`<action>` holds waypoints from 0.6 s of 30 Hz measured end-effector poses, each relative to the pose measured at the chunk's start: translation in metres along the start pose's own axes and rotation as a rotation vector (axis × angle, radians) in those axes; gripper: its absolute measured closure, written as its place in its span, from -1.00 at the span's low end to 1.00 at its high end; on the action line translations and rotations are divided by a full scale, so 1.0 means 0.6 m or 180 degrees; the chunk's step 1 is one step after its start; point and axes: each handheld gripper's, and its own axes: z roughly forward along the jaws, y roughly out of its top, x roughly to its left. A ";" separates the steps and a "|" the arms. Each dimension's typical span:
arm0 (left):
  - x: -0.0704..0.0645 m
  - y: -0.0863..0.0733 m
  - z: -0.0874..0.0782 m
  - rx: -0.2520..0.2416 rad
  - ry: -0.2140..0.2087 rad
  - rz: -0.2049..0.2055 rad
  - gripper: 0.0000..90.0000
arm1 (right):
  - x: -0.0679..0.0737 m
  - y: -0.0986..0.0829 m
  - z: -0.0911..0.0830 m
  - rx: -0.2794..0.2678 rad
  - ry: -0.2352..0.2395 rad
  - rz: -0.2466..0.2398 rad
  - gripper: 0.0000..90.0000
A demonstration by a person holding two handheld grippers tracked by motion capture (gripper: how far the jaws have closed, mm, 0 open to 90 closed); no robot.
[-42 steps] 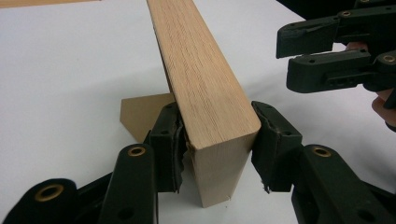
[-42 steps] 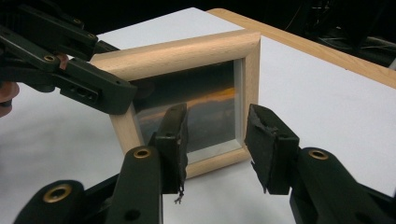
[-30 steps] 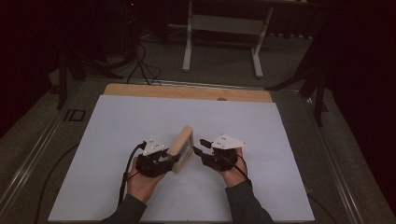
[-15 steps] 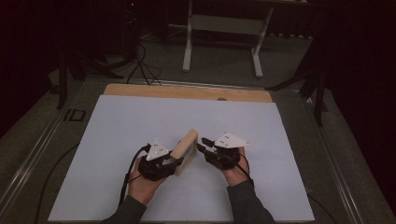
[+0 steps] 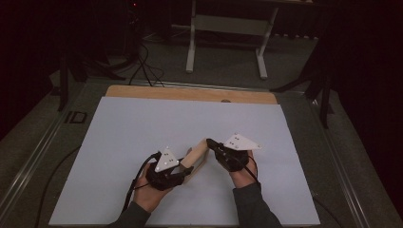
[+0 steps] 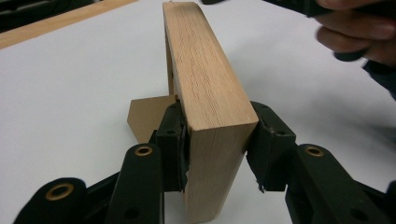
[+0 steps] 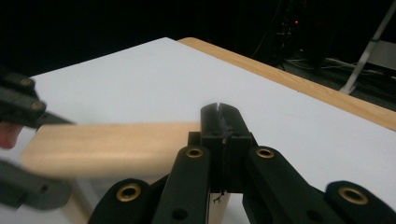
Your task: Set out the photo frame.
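Observation:
A pale wooden block stands on its narrow edge, long side running away from me, and my left gripper is shut on its near end. In the high view the block spans between the two hands, with the left gripper at its lower end. My right gripper is at the block's far end, jaws pressed together. In the right gripper view the shut jaws sit in front of the blurred block; I cannot tell if they touch it. A thin brown piece shows beside the block's base.
A white sheet covers the table, with a wooden strip along its far edge. Beyond it are a metal frame's legs and cables on the dark floor. A cable trails from the left gripper.
Both hands have drifted slightly toward the near edge and to the right with the block. The right gripper's tips have come closer to the block's far end.

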 end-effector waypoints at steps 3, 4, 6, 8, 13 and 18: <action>-0.007 0.001 0.002 0.0000 -0.0060 0.0087 0.35 | -0.002 0.000 -0.001 0.0004 -0.0013 0.0009 0.99; -0.009 0.001 0.002 0.0001 -0.0073 0.0101 0.35 | -0.003 0.000 -0.001 0.0008 -0.0015 0.0011 0.99; -0.012 0.002 0.002 0.0009 -0.0095 0.0122 0.35 | -0.004 0.000 0.000 0.0015 -0.0017 0.0009 0.99; -0.014 0.002 0.002 0.0008 -0.0115 0.0143 0.35 | -0.006 -0.001 0.000 0.0043 -0.0030 0.0023 0.99; -0.020 0.001 0.003 0.0006 -0.0174 0.0227 0.35 | -0.010 -0.006 0.003 0.0091 -0.0039 0.0028 0.99; -0.021 0.001 0.003 0.0028 -0.0201 0.0302 0.35 | -0.010 -0.009 0.007 0.0136 -0.0035 0.0048 0.99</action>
